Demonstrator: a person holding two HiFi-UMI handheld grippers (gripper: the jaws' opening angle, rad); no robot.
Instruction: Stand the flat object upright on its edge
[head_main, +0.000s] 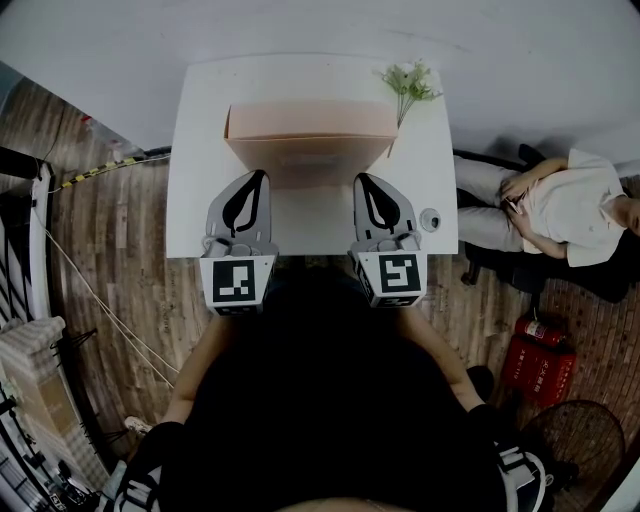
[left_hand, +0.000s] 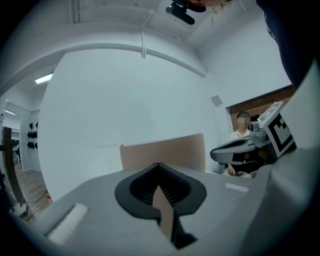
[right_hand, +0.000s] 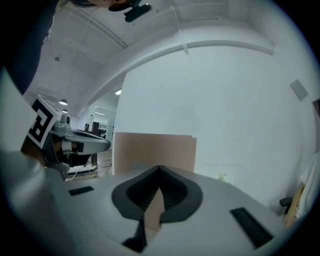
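A flat tan cardboard sheet stands at the back of the white table. In both gripper views it rises as an upright rectangle beyond the jaws. A darker tan patch lies on the table in front of it. My left gripper and right gripper point at the sheet side by side, both shut with nothing between the fingers. Their tips end at the near corners of the dark patch; whether they touch the sheet I cannot tell. The left gripper and the right gripper show closed jaws.
A sprig of white flowers lies at the table's back right corner. A small round object sits near the right edge. A person sits on a chair to the right, with red extinguishers on the wooden floor.
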